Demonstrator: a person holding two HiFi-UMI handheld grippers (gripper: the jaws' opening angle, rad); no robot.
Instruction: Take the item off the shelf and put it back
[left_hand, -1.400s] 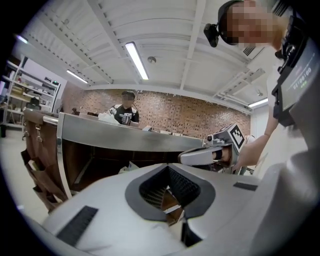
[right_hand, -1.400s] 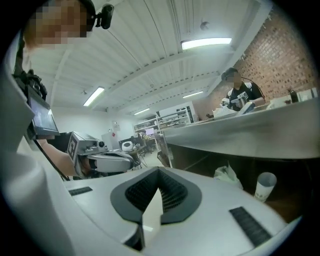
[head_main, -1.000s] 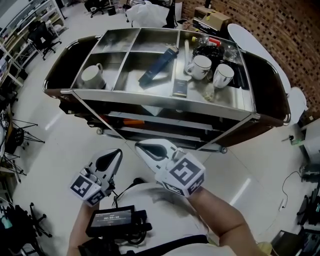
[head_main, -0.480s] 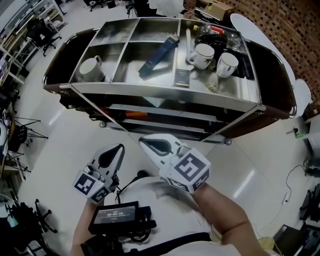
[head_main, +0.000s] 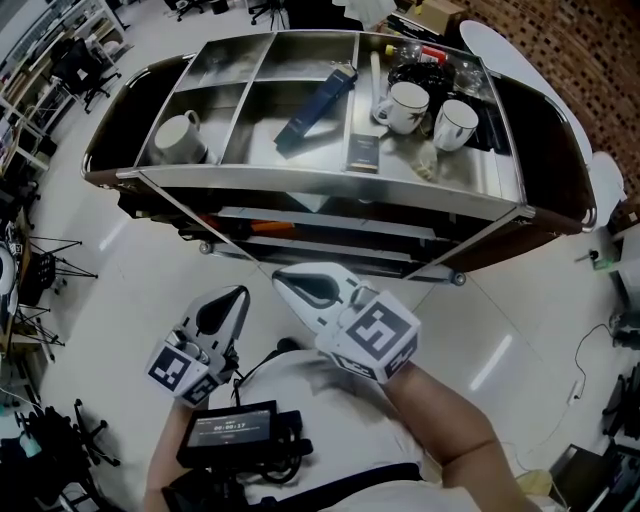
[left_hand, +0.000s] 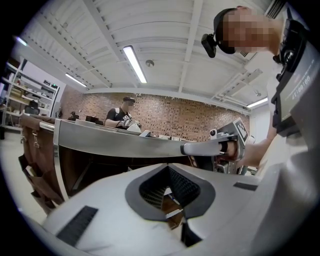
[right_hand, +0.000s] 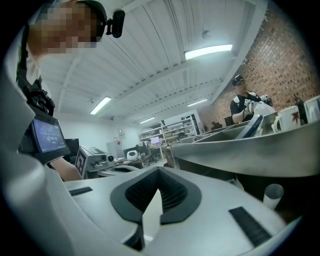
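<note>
Well ahead of both sets of fingers, the dark blue rectangular box (head_main: 316, 106) lay in the middle compartment of the steel shelf cart (head_main: 300, 182), seen whole only from the head view. The left gripper (head_main: 237, 297) and right gripper (head_main: 281, 277) had their fingers pressed together, empty.

right tool (right_hand: 158, 194): jaws together, empty; steel shelf (right_hand: 240, 156): just right; white mug (right_hand: 287, 119): on it
</note>
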